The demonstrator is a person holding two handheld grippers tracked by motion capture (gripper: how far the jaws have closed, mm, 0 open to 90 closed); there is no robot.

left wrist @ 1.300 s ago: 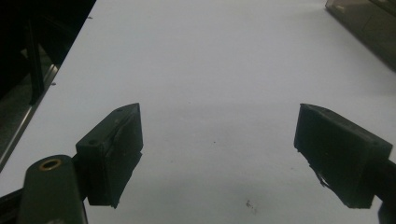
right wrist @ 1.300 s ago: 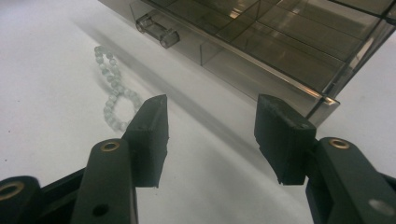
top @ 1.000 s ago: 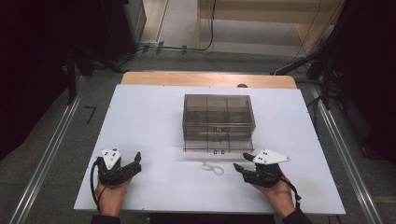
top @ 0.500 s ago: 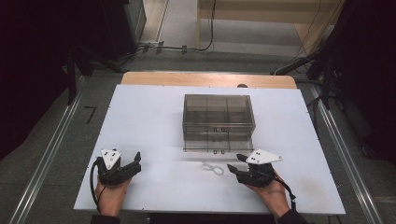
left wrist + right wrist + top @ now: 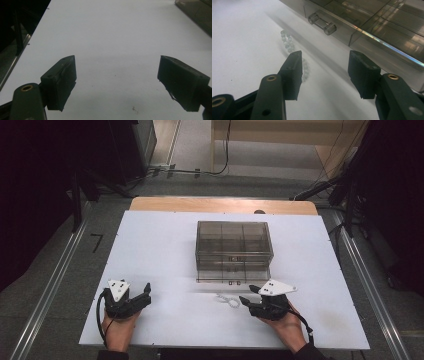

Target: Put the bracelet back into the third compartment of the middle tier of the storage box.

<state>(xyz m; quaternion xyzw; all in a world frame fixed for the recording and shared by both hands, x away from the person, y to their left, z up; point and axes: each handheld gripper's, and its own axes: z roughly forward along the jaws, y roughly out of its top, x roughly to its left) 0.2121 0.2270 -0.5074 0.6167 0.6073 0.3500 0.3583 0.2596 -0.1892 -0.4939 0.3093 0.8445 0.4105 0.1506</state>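
A smoky clear drawer box [image 5: 233, 251] stands mid-table, its front drawer handle [image 5: 322, 22] close in the right gripper view. A string of clear beads [image 5: 228, 300] lies on the white table [image 5: 165, 245] just in front of the box. My right gripper [image 5: 245, 302] sits right of the beads, jaws open and pointing left at them. In its own view the right gripper [image 5: 325, 56] has the beads [image 5: 287, 41] partly behind its left jaw, nothing between the pads. My left gripper [image 5: 145, 295] rests open at the near left, and in its own view the left gripper [image 5: 117, 62] is over bare table.
A wooden strip [image 5: 220, 205] runs along the table's far edge. Metal rails [image 5: 55, 285] flank the table on both sides, with dark equipment and cables on the floor beyond. A corner of the box [image 5: 197, 10] shows at the top right of the left gripper view.
My right gripper has shifted a little to the left, closer to the beads. The left gripper has stayed where it was.
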